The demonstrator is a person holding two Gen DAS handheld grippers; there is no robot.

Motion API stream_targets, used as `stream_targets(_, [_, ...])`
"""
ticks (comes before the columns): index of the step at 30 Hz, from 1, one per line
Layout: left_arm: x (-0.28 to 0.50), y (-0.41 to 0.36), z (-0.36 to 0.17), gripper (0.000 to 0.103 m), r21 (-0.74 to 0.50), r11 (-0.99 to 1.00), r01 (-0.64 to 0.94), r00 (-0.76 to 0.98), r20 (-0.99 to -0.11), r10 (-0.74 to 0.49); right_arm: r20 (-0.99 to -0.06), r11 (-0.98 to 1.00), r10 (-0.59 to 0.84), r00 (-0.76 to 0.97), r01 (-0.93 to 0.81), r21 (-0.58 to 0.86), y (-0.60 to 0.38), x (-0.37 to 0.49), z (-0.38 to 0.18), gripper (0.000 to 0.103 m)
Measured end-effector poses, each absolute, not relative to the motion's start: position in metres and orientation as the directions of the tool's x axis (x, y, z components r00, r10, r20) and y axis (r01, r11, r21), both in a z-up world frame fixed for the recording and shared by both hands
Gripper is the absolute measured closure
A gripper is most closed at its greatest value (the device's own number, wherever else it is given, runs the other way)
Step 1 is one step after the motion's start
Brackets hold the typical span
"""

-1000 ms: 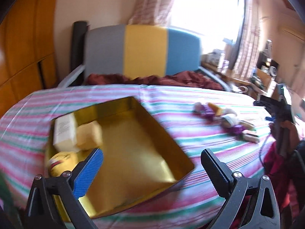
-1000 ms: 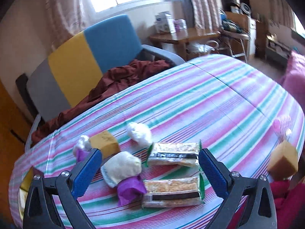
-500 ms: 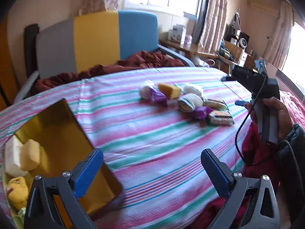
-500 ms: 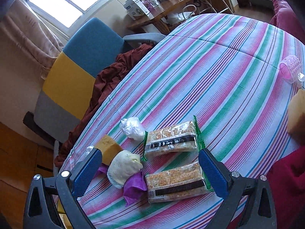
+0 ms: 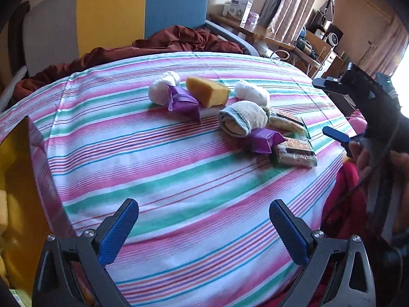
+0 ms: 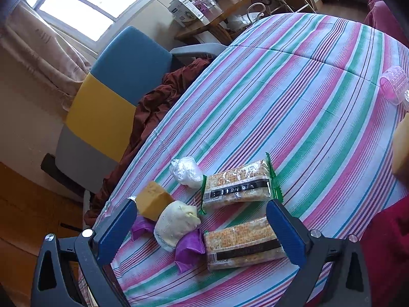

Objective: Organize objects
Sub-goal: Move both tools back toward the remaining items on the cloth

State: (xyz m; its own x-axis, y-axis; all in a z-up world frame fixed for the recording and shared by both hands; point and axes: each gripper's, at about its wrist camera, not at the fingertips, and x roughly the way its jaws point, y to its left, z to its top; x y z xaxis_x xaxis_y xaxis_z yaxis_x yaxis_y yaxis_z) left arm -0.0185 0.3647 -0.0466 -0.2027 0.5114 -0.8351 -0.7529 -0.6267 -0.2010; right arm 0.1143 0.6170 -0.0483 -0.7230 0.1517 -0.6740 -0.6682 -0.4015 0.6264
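Hiding one purple packet (image 6: 141, 226), the right gripper (image 6: 200, 232) and left gripper (image 5: 203, 230) gape empty.

The left gripper (image 5: 203, 226) has swung off the gold tin (image 5: 15, 179) toward the bench's cluster, while the right gripper (image 6: 202, 226) dropped closer over the cracker packs (image 6: 242, 245).

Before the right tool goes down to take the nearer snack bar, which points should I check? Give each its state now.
1. Right tool open: ok.
2. Right tool empty: ok.
3. Nearer snack bar lies between its fingers: ok.
4. Bar free of neighbours: not ok, purple packet touches its end.
5. Left tool open, away from the pile: ok.
6. Gold tin has room: cannot tell, mostly out of view.
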Motion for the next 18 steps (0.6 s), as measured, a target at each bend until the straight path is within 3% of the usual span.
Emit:
stream_targets(7, [-0.027, 0.394, -0.054, 0.000, -0.204, -0.610, -0.765, -0.175, -0.847, 0.502, -0.675, -0.398, 0.116, -0.729, -0.657, 0.640, 0.618, 0.113, -0.053, 0.000])
stream_targets(18, [-0.010, 0.460, -0.038, 0.000, -0.237, -0.422, -0.875, -0.085, -0.783, 0.616, -0.653, -0.370, 0.120, -0.748, -0.644, 0.670, 0.621, 0.120, -0.052, 0.000])
